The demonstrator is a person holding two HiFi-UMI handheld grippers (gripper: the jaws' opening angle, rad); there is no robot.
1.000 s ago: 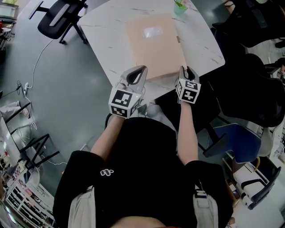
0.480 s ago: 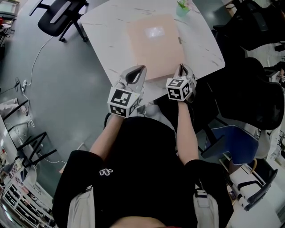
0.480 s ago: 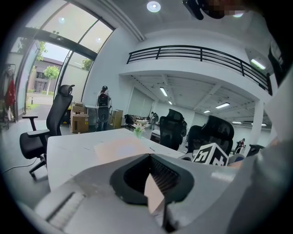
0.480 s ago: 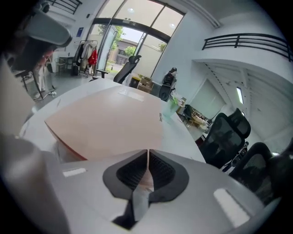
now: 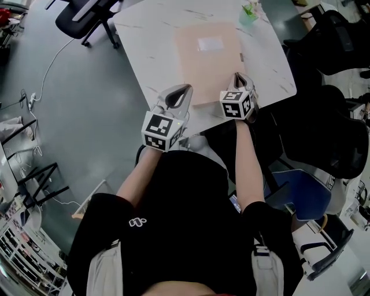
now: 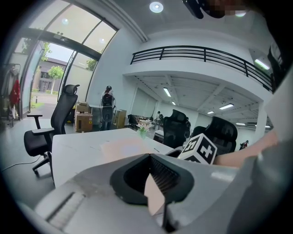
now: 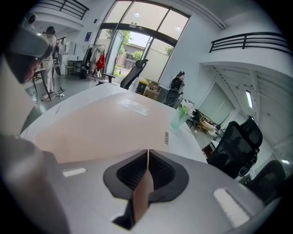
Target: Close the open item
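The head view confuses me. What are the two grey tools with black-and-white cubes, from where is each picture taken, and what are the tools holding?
There is no robot here. A person at a white table holds one tool in each hand. The head view comes from a camera on the person's head, looking down. The other two pictures come from a camera riding on each tool, looking along its jaws. The marked cubes are part of the tools. On the table lie a flat beige folder and, at the far edge, a small green cup with a plant. The left hand-held gripper is shut on the folder's thin near edge. The right hand-held gripper has just been closing its jaws and pinches that edge too.
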